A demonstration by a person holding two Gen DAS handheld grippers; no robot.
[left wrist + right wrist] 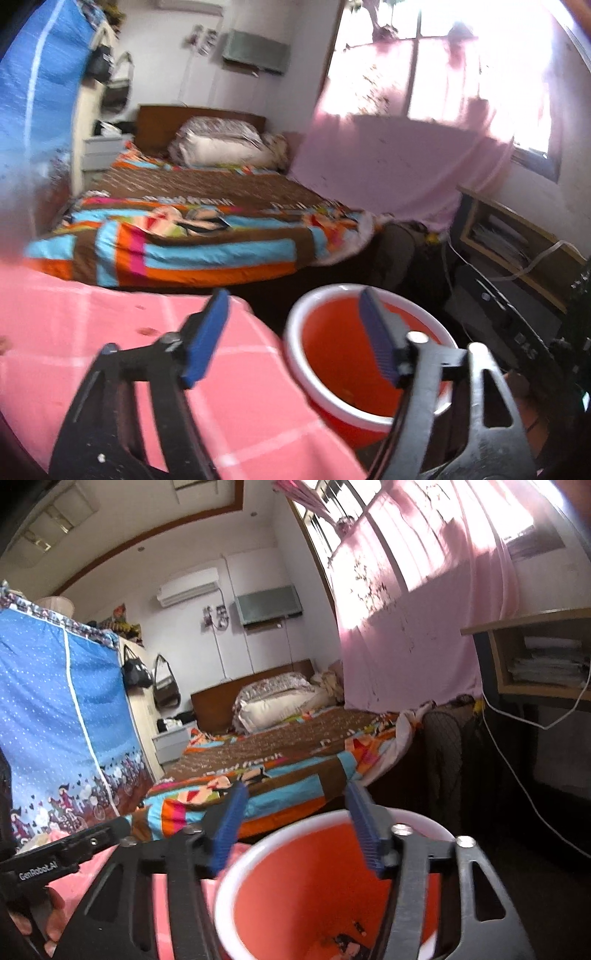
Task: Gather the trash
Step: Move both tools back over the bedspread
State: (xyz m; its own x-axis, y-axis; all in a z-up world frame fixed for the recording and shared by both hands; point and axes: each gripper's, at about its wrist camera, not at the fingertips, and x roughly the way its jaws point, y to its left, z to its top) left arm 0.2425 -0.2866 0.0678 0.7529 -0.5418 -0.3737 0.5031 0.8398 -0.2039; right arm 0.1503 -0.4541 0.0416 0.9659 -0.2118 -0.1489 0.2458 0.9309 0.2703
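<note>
The landmark here is the red bucket (310,897) with its white rim, which stands just beside the surface (110,325) covered in a pink checked cloth.

The right claw (295,827) hangs directly over the bucket's mouth, its blue pads (231,827) spread wide with nothing between them. Down inside the bucket, near the bottom, lie a few small dark pieces of trash (347,943); the view there is dim and partly blocked by the claw frame, so what they are cannot be made out, though one looks like a crumpled wrapper.

The left claw (291,336) straddles the bucket's near-left edge: its left pad (207,336) is over the pink cloth, its right pad over the bucket's red inside. It too stands wide and holds nothing. In the right wrist view the left claw's black body, marked GenRobot.AI, sits left of the bucket with a hand (48,923) gripping it.

Beyond the bucket is a bed (184,236) with a striped, brightly coloured quilt. To the bucket's right stands a dark shelf unit (535,657) holding stacked papers, with a white cable (517,771) trailing down. A pink curtain (424,627) hangs behind the bucket, over the window.
</note>
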